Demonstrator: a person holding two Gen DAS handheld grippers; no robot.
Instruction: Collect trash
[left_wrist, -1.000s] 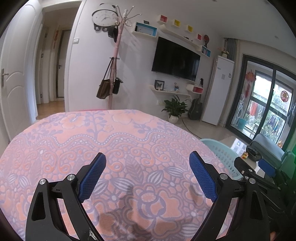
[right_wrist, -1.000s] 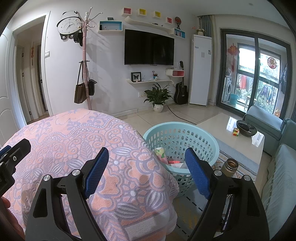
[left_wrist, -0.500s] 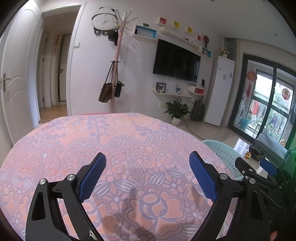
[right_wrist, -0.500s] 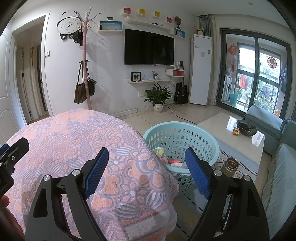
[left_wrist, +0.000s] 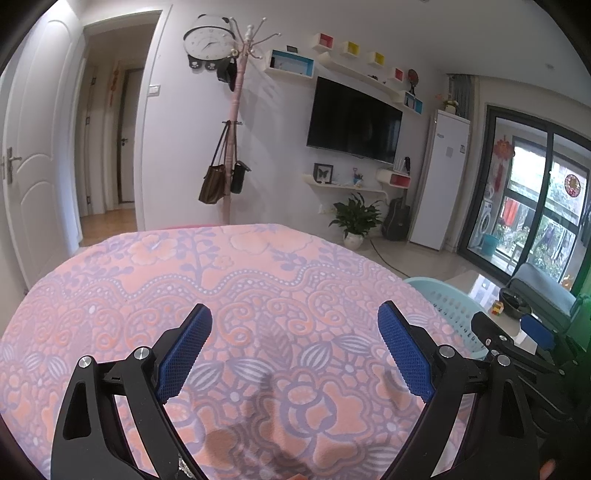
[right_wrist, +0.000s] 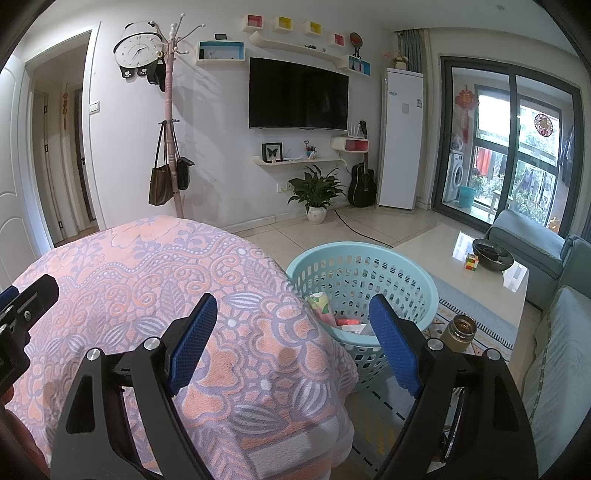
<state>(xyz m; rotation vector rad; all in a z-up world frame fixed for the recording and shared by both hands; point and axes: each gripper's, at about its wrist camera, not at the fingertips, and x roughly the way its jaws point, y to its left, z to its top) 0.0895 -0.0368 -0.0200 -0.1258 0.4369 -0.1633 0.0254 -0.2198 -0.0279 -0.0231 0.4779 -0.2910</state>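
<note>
Tabletop (left_wrist: 240, 280): covered by a pink and lilac floral cloth (right_wrist: 155, 280) that drapes over its near edge; no trash shows anywhere on it in either wrist view, so the collecting looks close to finished.
Laundry basket (right_wrist: 424, 291): pale blue, perforated, standing on the floor just beside the tabletop edge, at about 1 o'clock from the right hand-held gripper and about 3 o'clock in the left view (left_wrist: 454, 306).
Trash (right_wrist: 347, 323): the task's items lie inside the basket on its near side, namely a pale printed wrapper (right_wrist: 321, 304) leaning on the wall next to red and white scraps; what each piece is, I cannot tell.
Left hand-held gripper (left_wrist: 294, 345): released, blue pads spread wide with nothing between them, hovering over the bare cloth.
Right hand-held gripper (right_wrist: 291, 341): also released and empty, poised over the corner of the tabletop at the basket side.
Thermos flask (right_wrist: 461, 328): brassy, open-topped, on the floor at about 3 o'clock from the basket; probably not trash.
Step in hand: likely a last scan for leftovers.
Doing it well: sweep both cameras across the whole cloth, including the far edge at 12 o'clock and the floor around the basket; keep the jaws spread so any find can be taken at once; hold clear of the cloth so the pads do not snag and drag it.
Risk: a small flat scrap could hide against the busy pattern.
</note>
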